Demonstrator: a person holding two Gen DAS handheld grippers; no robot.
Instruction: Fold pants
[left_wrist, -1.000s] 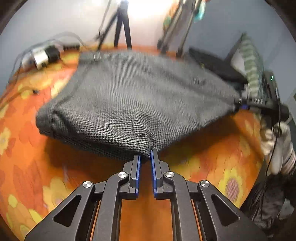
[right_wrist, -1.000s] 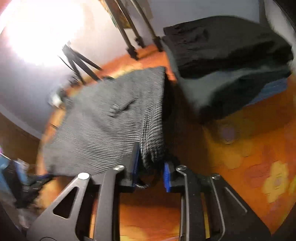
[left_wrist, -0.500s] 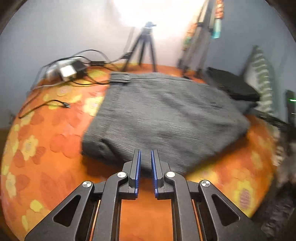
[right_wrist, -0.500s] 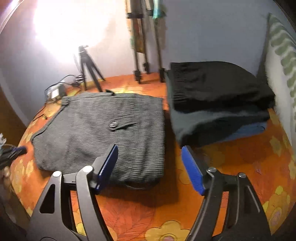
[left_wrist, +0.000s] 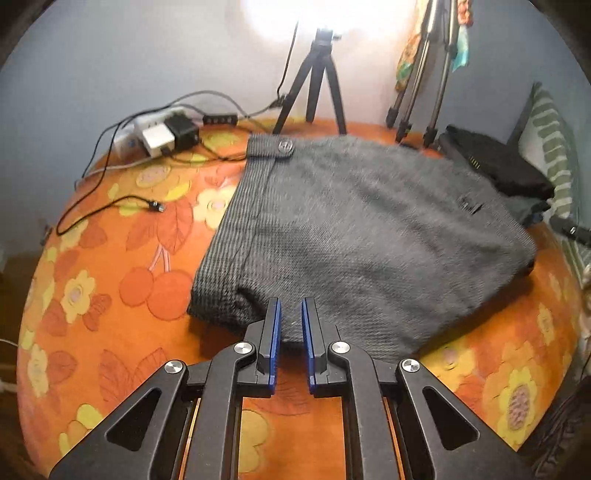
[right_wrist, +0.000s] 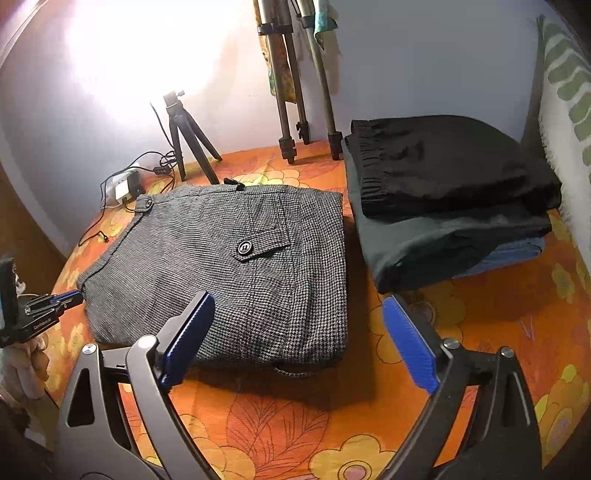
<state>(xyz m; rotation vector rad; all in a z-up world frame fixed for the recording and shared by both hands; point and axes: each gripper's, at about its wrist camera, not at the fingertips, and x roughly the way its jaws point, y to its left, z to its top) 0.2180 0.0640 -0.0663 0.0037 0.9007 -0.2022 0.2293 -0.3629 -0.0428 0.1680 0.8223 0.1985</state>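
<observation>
- The orange flowered bedspread (right_wrist: 280, 417) is the surface under everything: a soft, printed cloth with cherries and yellow blooms, lying smooth around the work.
- The grey pants (right_wrist: 236, 266) rest flat on it as a thick, roughly square packet. A second ago the cloth was lifted and stretched between both tools; now it lies settled with layers stacked, so I judge the last fold is laid and the task is close to done.
- The weave is a fine houndstooth, coarse-looking and fairly stiff, with a buttoned pocket flap on top and a waistband tab with a button at the far corner.
- Just beside it on the right sits a pile of folded clothes (right_wrist: 450, 199), black over dark green over blue, soft and matte, not touching the grey packet so far as I can tell.
- The right tool (right_wrist: 295, 339) has let go: half a second ago it had already spread, and its blue pads stand wide apart above the near edge, holding nothing.
- The left tool (left_wrist: 291, 325) has its pads nearly together with a narrow gap; they overlap the packet's near corner in the left wrist view, but whether cloth is pinched I cannot tell.
- A loose belt loop (right_wrist: 295, 371) pokes out under the near edge.
</observation>
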